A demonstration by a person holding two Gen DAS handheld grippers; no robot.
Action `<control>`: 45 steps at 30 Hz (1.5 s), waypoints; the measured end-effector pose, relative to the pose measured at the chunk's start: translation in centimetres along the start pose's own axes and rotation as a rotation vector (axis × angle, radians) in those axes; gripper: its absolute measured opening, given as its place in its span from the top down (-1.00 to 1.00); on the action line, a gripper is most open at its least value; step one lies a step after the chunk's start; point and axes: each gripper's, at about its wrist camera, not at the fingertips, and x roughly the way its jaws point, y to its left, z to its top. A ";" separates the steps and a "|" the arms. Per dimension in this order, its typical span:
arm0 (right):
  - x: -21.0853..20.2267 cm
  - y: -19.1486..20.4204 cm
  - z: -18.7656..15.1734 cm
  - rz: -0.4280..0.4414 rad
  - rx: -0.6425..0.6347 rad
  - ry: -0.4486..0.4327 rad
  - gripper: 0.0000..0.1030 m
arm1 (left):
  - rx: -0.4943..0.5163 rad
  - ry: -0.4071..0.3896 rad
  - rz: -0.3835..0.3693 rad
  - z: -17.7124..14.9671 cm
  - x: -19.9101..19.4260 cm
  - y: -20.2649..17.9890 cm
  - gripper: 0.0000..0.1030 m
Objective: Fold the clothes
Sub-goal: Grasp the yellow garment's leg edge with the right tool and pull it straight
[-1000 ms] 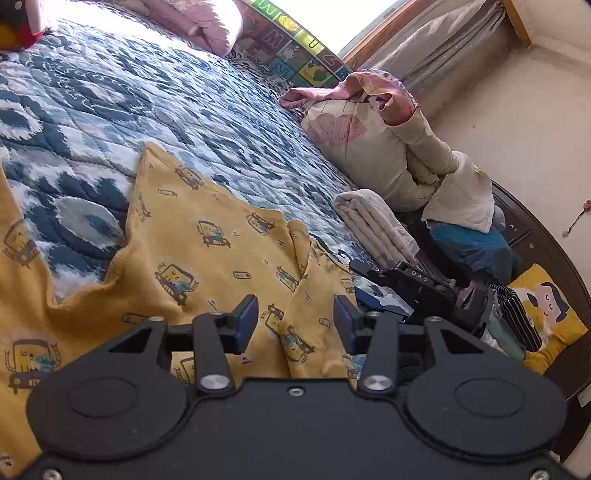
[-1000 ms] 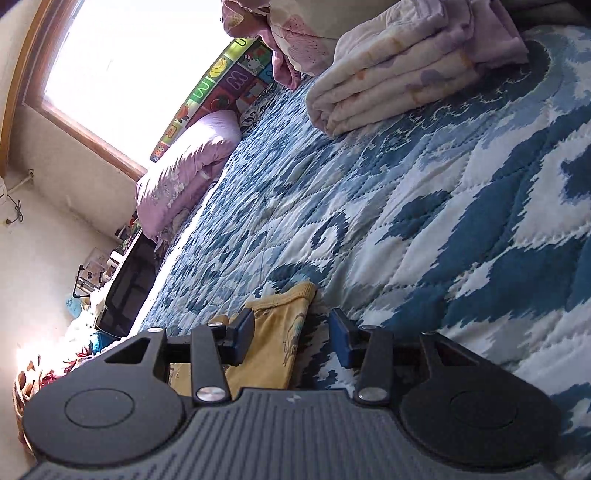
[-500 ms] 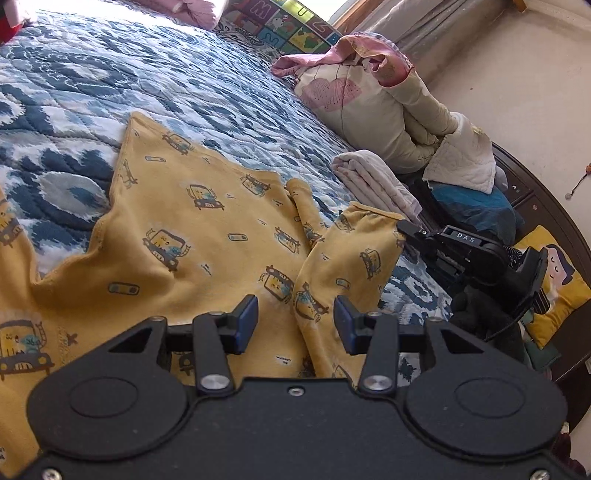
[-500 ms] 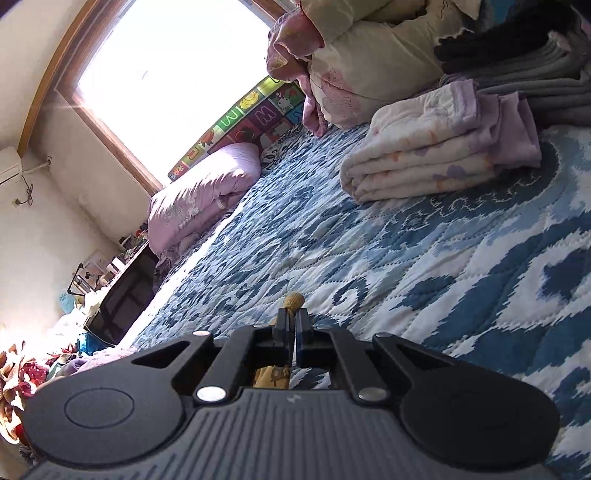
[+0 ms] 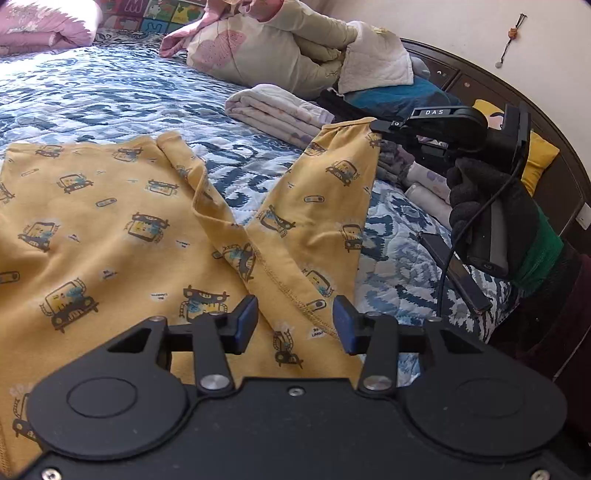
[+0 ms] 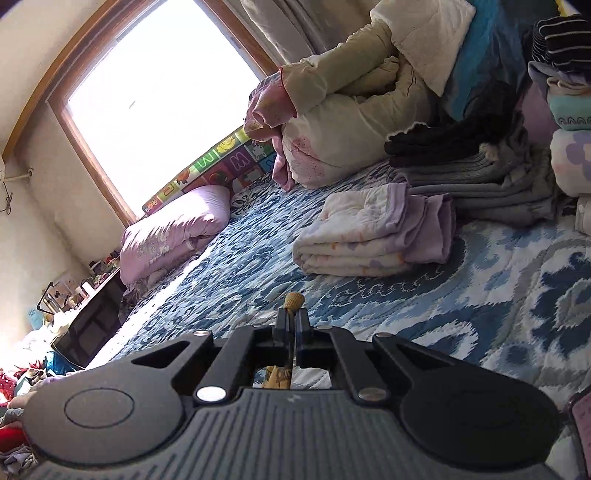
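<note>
From my left wrist camera, my left gripper (image 5: 295, 325) hangs with jaws apart, nothing between them, over the yellow cotton garment printed with little cars (image 5: 110, 236), spread on the blue-and-white quilted bedspread (image 5: 110, 96). My right gripper (image 5: 375, 127), in a black-gloved hand (image 5: 491, 218), lifts one sleeve end.

From my right wrist camera, the right gripper (image 6: 291, 325) is clamped on that yellow cuff (image 6: 293, 300), above the bedspread (image 6: 480, 288), near a folded lilac-and-white blanket (image 6: 373, 236).

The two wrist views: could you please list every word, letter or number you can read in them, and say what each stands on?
"DAS": white label on the right gripper.
"M": tile of the colourful letter mat by the window; also on the mat in the right wrist view.
Tiny captions printed on the yellow garment: too small to read.
</note>
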 end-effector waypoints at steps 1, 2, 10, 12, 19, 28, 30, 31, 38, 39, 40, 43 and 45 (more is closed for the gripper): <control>-0.5 -0.3 0.1 -0.009 -0.002 -0.003 0.91 | 0.021 0.008 -0.006 -0.1 0.1 -0.4 0.17; -1.0 -0.7 0.2 -0.019 -0.003 -0.006 0.91 | 0.041 0.016 -0.012 -0.3 0.3 -0.7 0.17; -4.9 -3.5 0.5 -0.110 0.033 -0.045 0.91 | 0.140 0.096 -0.061 -1.2 1.5 -2.5 0.17; -5.9 -4.2 0.4 -0.128 0.046 -0.051 0.91 | 0.161 0.116 -0.068 -1.4 1.8 -2.9 0.17; -7.1 -6.6 -0.8 -0.211 0.064 -0.031 0.91 | 0.205 0.140 -0.074 -1.9 1.8 -3.4 0.17; -5.8 -7.9 -1.1 -0.282 0.051 0.061 0.88 | 0.285 0.044 -0.107 -1.8 1.0 -5.4 0.17; -5.2 -8.0 -1.1 -0.296 0.027 0.081 0.88 | 0.347 0.017 -0.087 -2.1 1.3 -6.7 0.17; -5.0 -8.0 -1.1 -0.301 0.020 0.087 0.88 | 0.385 0.007 -0.068 -2.2 1.5 -7.4 0.17; -4.2 -8.2 -0.9 -0.301 0.024 0.106 0.88 | 0.672 0.048 0.123 -4.7 5.1 -10.4 0.38; -4.1 -8.2 -0.9 -0.299 0.024 0.111 0.88 | 0.693 0.048 0.132 -4.9 5.2 -10.5 0.74; -4.1 -8.2 -0.9 -0.296 0.020 0.115 0.88 | 0.692 0.047 0.129 -4.8 5.1 -10.5 0.97; -4.8 -7.8 -0.5 -0.276 0.006 0.099 0.88 | 0.631 0.067 0.063 -3.9 4.2 -9.6 0.98; -5.6 -7.6 -0.4 -0.270 -0.001 0.081 0.88 | 0.591 0.096 0.006 -3.6 3.9 -9.1 0.98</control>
